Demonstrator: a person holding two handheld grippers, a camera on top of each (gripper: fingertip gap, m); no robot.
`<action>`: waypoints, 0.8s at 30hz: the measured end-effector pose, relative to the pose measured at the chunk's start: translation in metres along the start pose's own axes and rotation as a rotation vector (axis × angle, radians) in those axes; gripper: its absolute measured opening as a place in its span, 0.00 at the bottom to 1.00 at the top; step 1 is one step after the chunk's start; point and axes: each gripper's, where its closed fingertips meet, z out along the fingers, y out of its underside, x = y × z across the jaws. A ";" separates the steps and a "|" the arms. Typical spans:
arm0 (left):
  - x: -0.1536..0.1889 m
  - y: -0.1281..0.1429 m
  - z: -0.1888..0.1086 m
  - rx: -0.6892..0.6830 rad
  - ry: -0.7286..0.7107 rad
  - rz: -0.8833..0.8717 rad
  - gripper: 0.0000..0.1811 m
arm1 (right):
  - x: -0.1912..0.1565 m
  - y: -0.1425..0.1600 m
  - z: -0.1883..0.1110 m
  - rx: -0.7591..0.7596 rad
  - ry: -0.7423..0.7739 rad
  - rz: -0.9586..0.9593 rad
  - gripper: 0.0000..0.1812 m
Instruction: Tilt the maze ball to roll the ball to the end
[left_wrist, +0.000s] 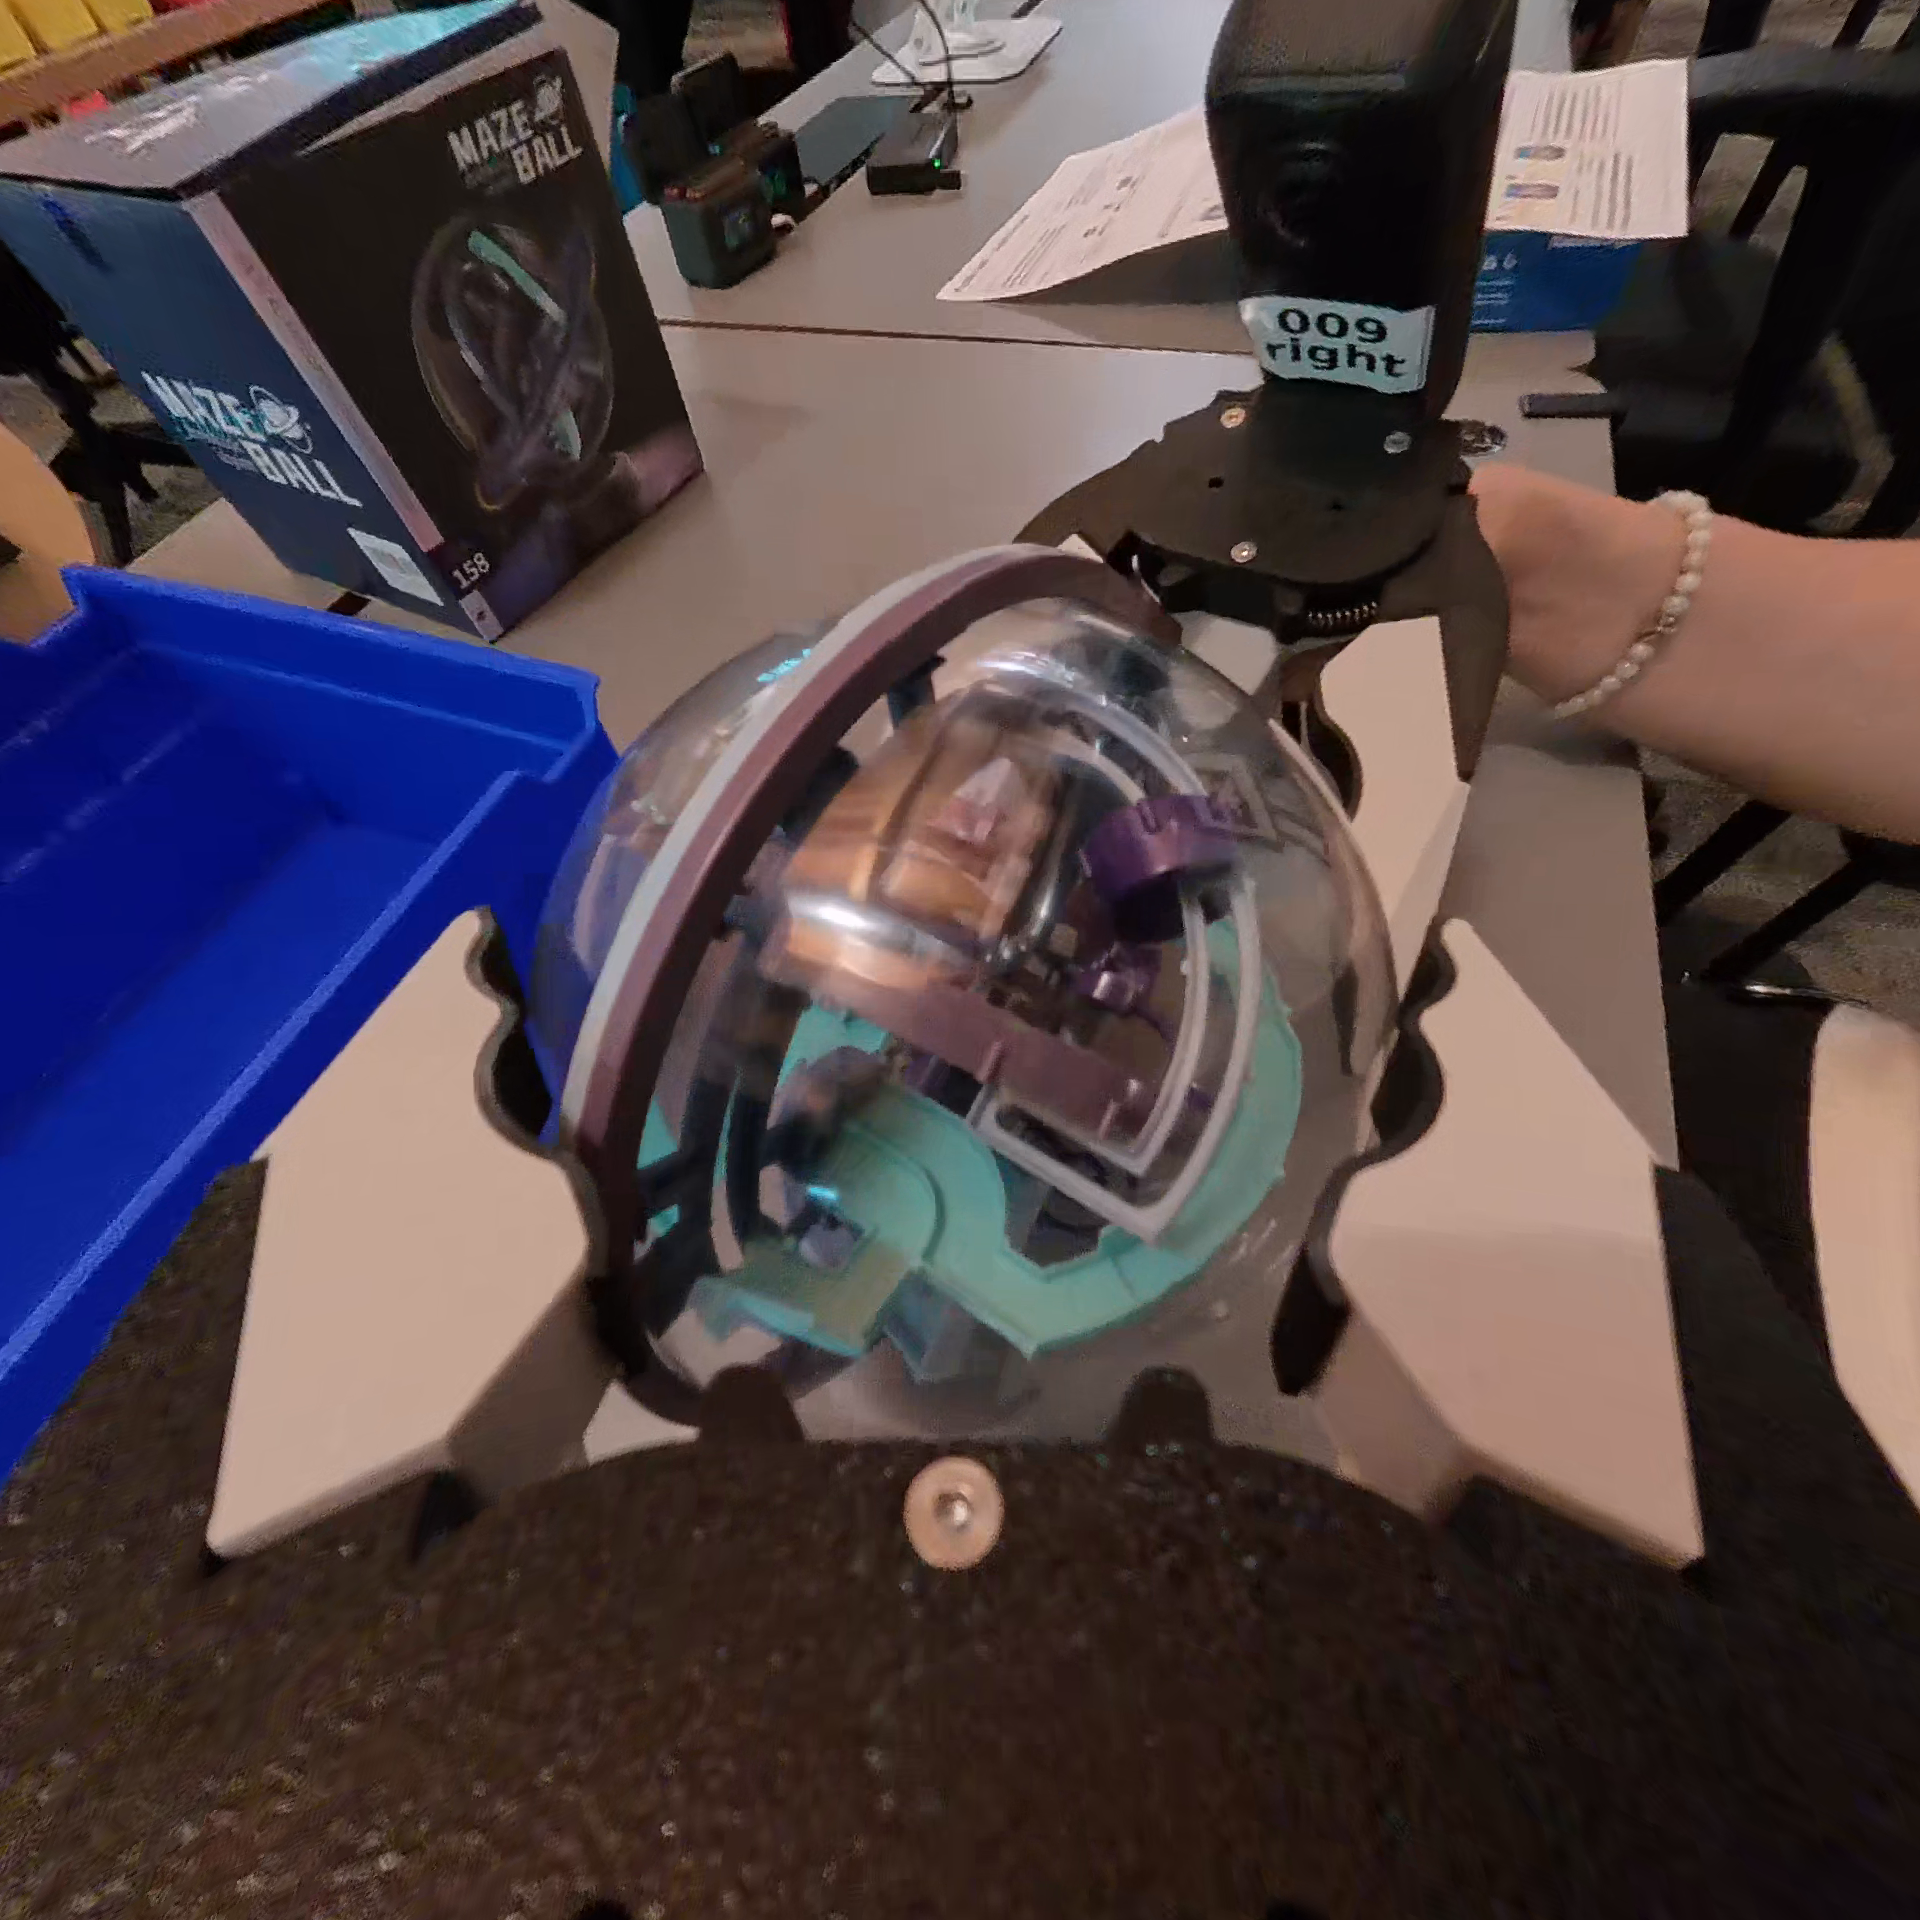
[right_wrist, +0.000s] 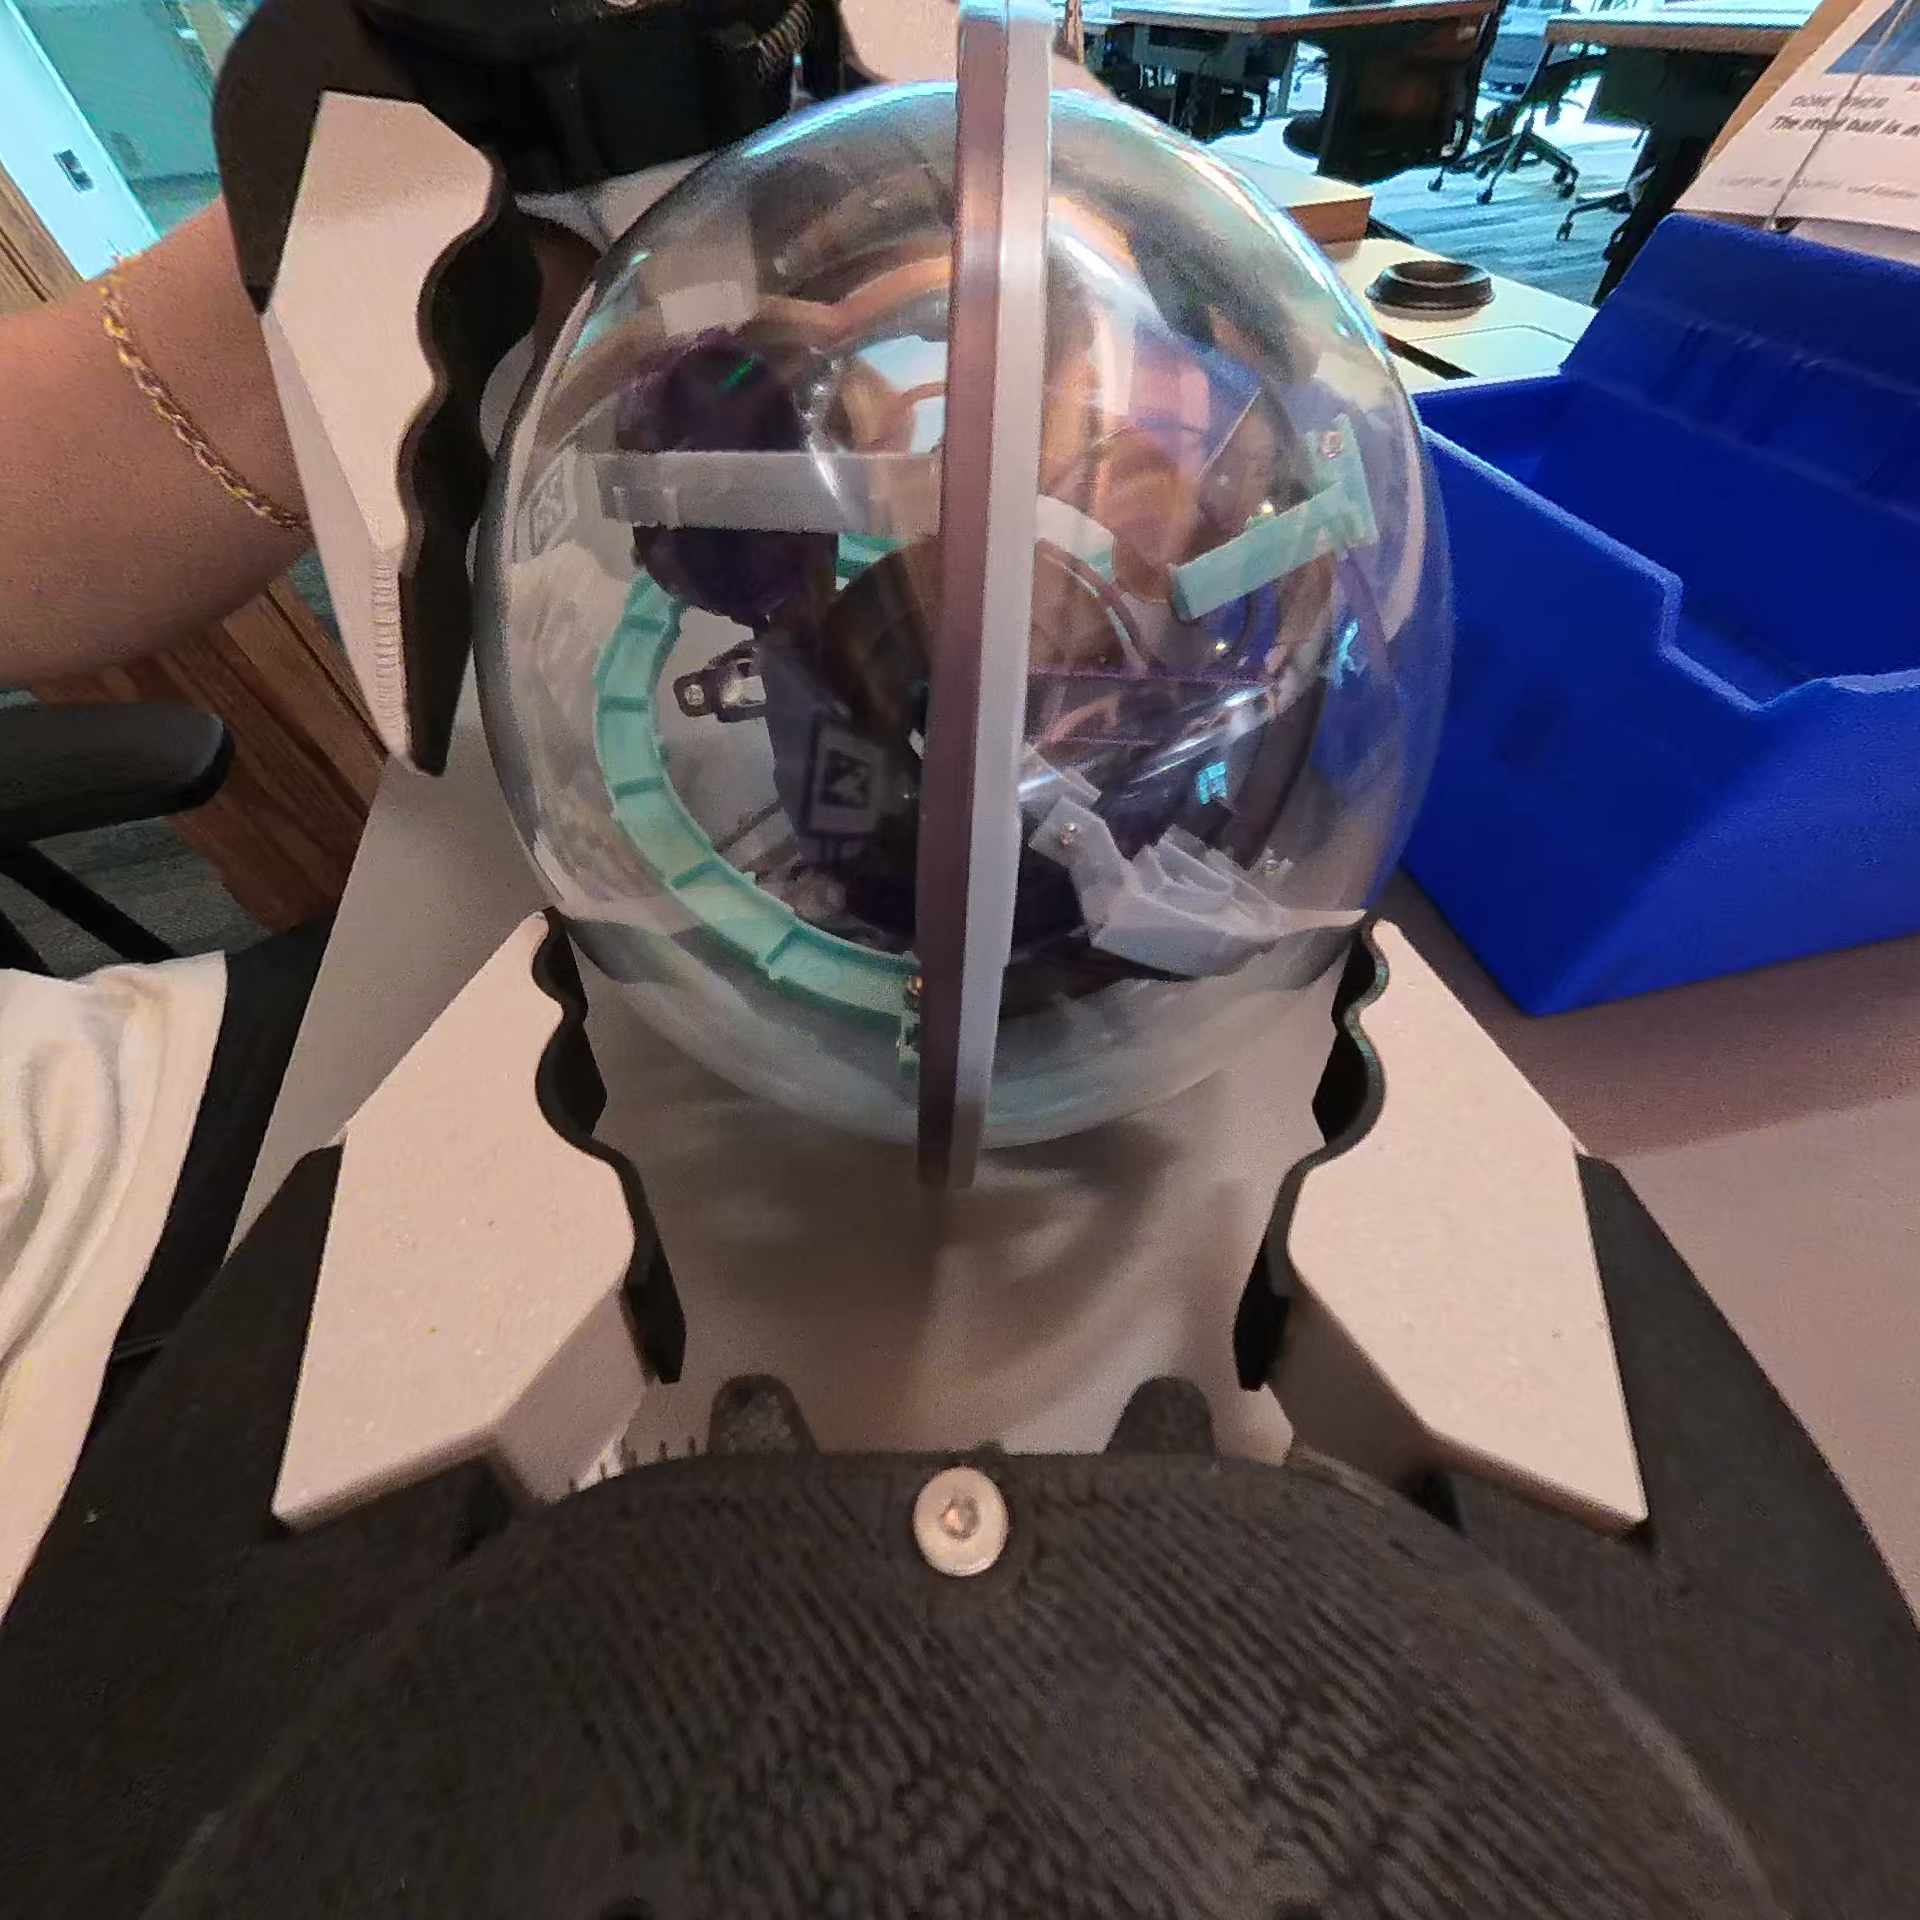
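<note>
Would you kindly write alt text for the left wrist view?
A clear maze ball with teal and purple tracks sits clamped between the left hand-held gripper fingers, while the right hand-held gripper holds its far side. A blue bin lies left, the toy's box behind.

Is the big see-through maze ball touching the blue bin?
Cannot tell. In the left wrist view the maze ball overlaps the blue bin's corner, showing no gap or contact; in the right wrist view blue shows through the sphere.
</note>
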 end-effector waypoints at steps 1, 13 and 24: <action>-0.001 0.000 0.001 -0.002 -0.006 -0.012 0.87 | 0.001 0.000 0.000 0.000 -0.001 0.007 0.77; -0.014 0.005 -0.004 0.021 -0.071 -0.258 0.87 | 0.005 0.001 0.010 -0.027 0.108 -0.078 0.80; -0.010 0.005 -0.014 0.015 -0.054 -0.155 0.86 | -0.004 -0.005 0.014 0.005 0.074 -0.114 0.76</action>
